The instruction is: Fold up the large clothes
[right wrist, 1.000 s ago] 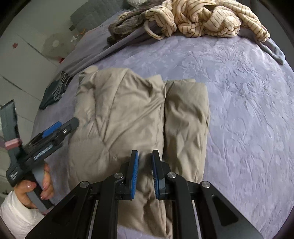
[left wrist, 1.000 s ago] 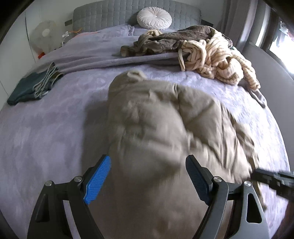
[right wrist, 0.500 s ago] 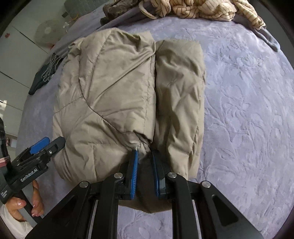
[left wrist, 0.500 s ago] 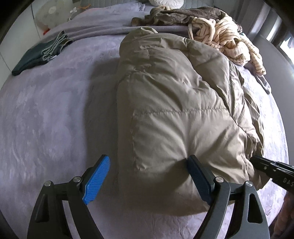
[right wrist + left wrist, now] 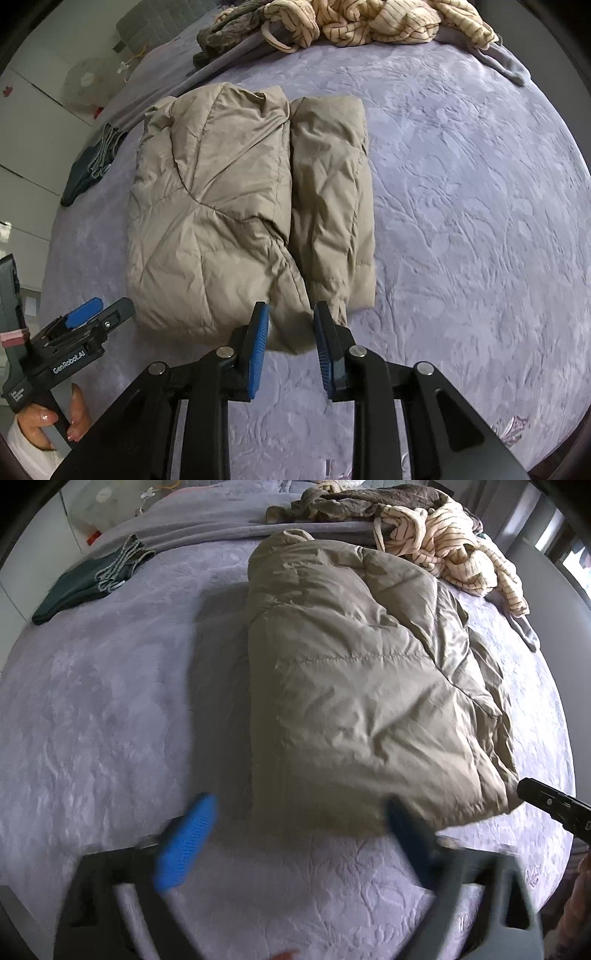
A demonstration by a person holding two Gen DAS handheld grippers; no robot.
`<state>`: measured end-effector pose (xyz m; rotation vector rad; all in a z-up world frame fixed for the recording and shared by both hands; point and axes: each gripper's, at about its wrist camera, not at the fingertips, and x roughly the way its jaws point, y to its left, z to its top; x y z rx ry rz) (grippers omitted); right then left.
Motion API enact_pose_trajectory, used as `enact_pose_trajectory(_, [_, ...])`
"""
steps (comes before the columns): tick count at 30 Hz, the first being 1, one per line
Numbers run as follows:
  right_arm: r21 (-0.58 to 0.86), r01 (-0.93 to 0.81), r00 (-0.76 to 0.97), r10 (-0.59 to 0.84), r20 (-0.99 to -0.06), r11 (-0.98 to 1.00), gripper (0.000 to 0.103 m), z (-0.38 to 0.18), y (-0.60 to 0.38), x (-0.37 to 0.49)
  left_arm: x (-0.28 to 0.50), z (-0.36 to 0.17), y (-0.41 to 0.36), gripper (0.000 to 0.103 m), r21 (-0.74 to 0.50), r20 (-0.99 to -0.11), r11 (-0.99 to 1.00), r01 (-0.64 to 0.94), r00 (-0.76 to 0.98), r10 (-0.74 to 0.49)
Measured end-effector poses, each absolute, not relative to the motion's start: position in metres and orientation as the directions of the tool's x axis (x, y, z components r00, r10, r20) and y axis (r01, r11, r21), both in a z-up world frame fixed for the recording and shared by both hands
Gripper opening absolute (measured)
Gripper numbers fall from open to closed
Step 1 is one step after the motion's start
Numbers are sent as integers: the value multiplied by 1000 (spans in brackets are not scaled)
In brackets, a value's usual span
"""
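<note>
Left gripper (image 5: 299, 834) is blurry but spread wide, holding nothing; right gripper (image 5: 290, 339) gapes around the jacket (image 5: 229, 206) hem, its 6 o'clock edge hidden.

Quilted jacket (image 5: 229, 206) with slight sheen, matt embossed bedspread (image 5: 461, 221)

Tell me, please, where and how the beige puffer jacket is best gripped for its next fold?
Probably at the near hem of the beige puffer jacket, approached from the near bed edge: that thin edge lies just ahead of the open right gripper, while the quilted body looks too bulky to pinch.
</note>
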<state>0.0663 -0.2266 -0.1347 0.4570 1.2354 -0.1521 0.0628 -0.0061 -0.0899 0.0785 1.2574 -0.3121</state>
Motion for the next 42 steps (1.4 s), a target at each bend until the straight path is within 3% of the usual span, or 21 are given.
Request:
enact_pose_trajectory(12, [232,362,264,139,-954,903,32,-137,-217,48,41,-68,14,103,-47,-946,959,280,297,-133])
enact_pose_trajectory(15, [220,364,246,134,-960,905,44,-138,-209,42,41,-61,23,103,-41,-942,963,265,312,-126])
enact_pose_trajectory(17, [212,364,259,120,-958,907,47,-132,-203,39,41,-56,27,103,-37,-936,963,266,328,-126])
enact_pose_trajectory(19, [196,361,284,93,-954,912,57,-122,-196,36,40,-52,32,103,-39,-933,962,272,336,-133])
enact_pose_trajectory(24, [135,360,335,7,-942,923,64,-99,-178,30,37,-40,41,103,-51,-923,951,304,349,-161])
enact_pose_trajectory(27, [128,372,355,-14,-935,920,74,-90,-171,24,30,-29,44,103,-43,-917,947,318,363,-164])
enact_pose_trajectory(31, [121,373,362,-25,-932,920,76,-82,-166,18,17,-8,50,103,-55,-905,952,302,387,-175])
enact_pose_trajectory(33, [114,369,373,-35,-927,922,83,-75,-163,15,11,0,52,103,-50,-898,955,291,406,-171])
enact_pose_trajectory(42, [94,290,464,-54,-884,952,87,-38,-159,-7,-32,36,51,103,-31,-872,977,212,471,-130])
